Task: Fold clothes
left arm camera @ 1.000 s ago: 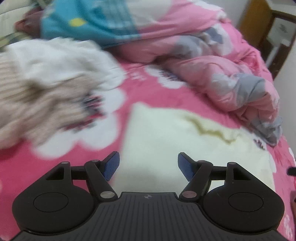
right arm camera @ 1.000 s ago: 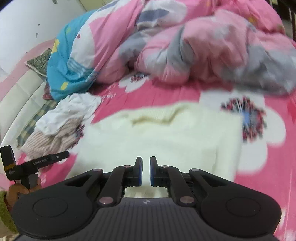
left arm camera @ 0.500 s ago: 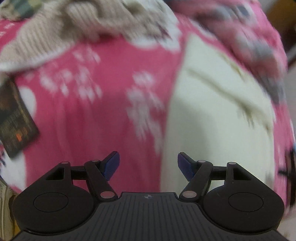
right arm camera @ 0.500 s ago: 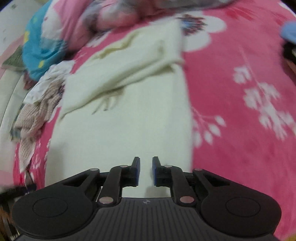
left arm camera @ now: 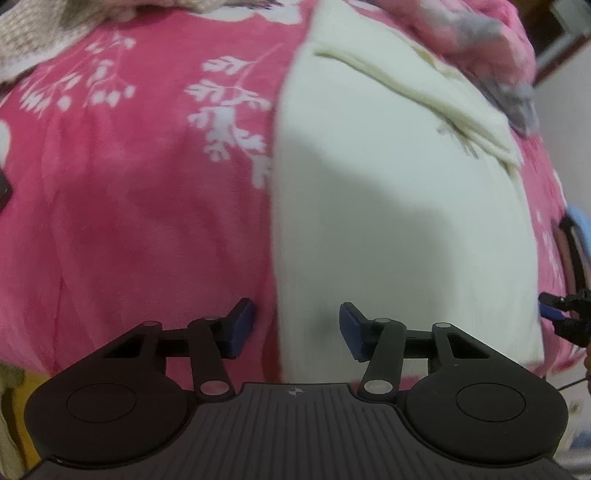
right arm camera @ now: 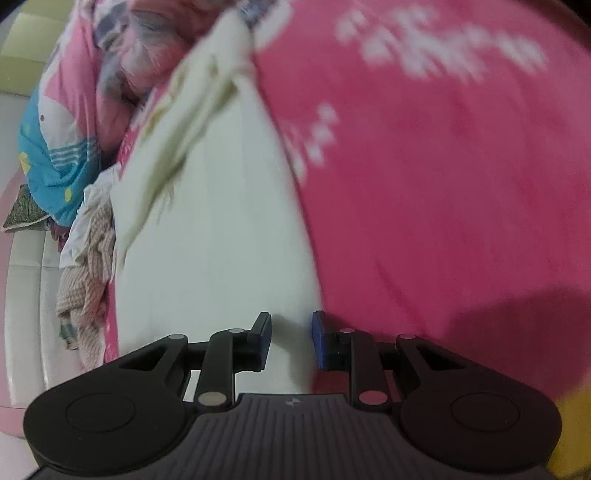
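The left tongs [left arm camera: 297, 330] are gaping wide and gripping nothing, straddling the near left edge of the cream sweater [left arm camera: 399, 206]. The right tongs [right arm camera: 291, 339] are parted more narrowly, also empty, sitting over the sweater's [right arm camera: 221, 251] near right edge. The sweater is lying flat on the pink floral bedsheet [left arm camera: 129, 206], with a sleeve [left arm camera: 424, 92] folded across its far end.

Judging from this, either pair could be pinching sheet along with the knit, since each fingertip pair is bridging the edge; a lift would then be dragging the sheet. Grabbing only the top layer could leave the lower layer sagging.

Left of the sweater, bare sheet is offering open room up to the beige knit pile [left arm camera: 44, 33]. Beyond the sweater's far end, the rumpled quilt [right arm camera: 122, 66] is crowding in. Right of the sweater, the sheet [right arm camera: 443, 184] is lying open.
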A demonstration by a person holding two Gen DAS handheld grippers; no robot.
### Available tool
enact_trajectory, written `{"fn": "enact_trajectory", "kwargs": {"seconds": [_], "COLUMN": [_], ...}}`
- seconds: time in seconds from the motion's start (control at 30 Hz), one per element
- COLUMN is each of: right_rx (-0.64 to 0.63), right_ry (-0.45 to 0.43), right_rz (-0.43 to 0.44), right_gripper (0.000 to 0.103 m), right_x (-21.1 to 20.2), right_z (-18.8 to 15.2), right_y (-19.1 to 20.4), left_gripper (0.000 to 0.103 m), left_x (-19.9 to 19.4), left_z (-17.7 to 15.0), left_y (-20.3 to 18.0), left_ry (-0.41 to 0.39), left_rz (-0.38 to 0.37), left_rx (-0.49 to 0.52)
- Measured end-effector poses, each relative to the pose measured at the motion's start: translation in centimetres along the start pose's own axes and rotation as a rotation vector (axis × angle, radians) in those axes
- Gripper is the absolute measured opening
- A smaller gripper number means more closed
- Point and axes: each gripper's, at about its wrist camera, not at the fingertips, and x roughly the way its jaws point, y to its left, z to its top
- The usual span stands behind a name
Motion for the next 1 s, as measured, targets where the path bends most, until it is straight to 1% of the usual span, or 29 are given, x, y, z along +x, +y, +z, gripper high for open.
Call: {"fn": "enact_trajectory", "kwargs": {"seconds": [0.1, 0.17, 0.27, 0.3, 0.33, 0.37, 0.43, 0.5, 0.6, 0.7, 0.77, 0.83, 0.87, 0.93, 1.0], "right_rx": [0.013, -0.007, -0.015, -0.020, -0.037, -0.057, -0.098, -0.105, -0.109, -0.119, -0.130, -0.134, -0.135, -0.136, -0.138], "right_ry": [0.076, 0.095, 0.098, 0.102, 0.106, 0.109, 0.107, 0.110, 0.137, 0.152, 0.155, 0.160, 0.163, 0.169, 0.174], "right_rz": [0.037, 0.037, 0.019, 0.018, 0.020, 0.026, 0.039, 0.055, 0.041, 0.053, 0.065, 0.068, 0.069, 0.072, 0.076], "right_gripper": [0.025, 0.025, 0.023, 0.019, 0.012, 0.010, 0.009, 0.009, 0.009, 0.009, 0.009, 0.009, 0.009, 0.008, 0.008], "right_x": [0.5, 0.9, 1.5, 1.5, 1.4, 1.2, 0.8, 0.7, 1.7, 2.1, 2.0, 2.0, 2.0, 2.1, 2.3], "right_z": [-2.2, -2.8, -2.5, -2.5, -2.5, -2.5, -2.6, -2.5, -2.2, -2.1, -2.2, -2.0, -1.9, -1.7, -1.4], "right_y": [-0.1, 0.5, 0.9, 1.0, 1.3, 1.7, 2.6, 3.1, 3.2, 3.3, 3.2, 3.2, 3.1, 3.0, 2.8], "left_gripper": [0.043, 0.039, 0.038, 0.038, 0.038, 0.037, 0.037, 0.037, 0.037, 0.037, 0.037, 0.032, 0.032, 0.031, 0.030], "left_x": [0.2, 0.3, 0.1, 0.0, -0.1, -0.1, -0.2, -0.2, 0.0, -0.1, -0.3, -0.4, -0.3, 0.0, 0.4], "left_z": [0.0, 0.0, -0.3, -0.4, -0.4, -0.5, -0.6, -0.6, -0.7, -0.9, -1.1, -1.4, -1.6, -1.7, -1.5], "left_y": [0.0, 0.3, 0.3, 0.2, 0.0, -0.2, -0.4, -0.7, -1.1, -1.4, -1.2, -1.0, -1.0, -1.2, -1.1], "left_ry": [0.001, 0.003, 0.010, 0.014, 0.018, 0.021, 0.027, 0.031, 0.042, 0.049, 0.064, 0.089, 0.098, 0.091, 0.087], "left_rz": [0.002, 0.000, -0.002, -0.002, 0.000, 0.001, 0.001, -0.001, 0.001, -0.011, -0.031, -0.066, -0.073, -0.061, -0.055], "left_rx": [0.014, 0.018, 0.032, 0.045, 0.059, 0.075, 0.098, 0.115, 0.148, 0.141, 0.114, 0.084, 0.071, 0.062, 0.024]}}
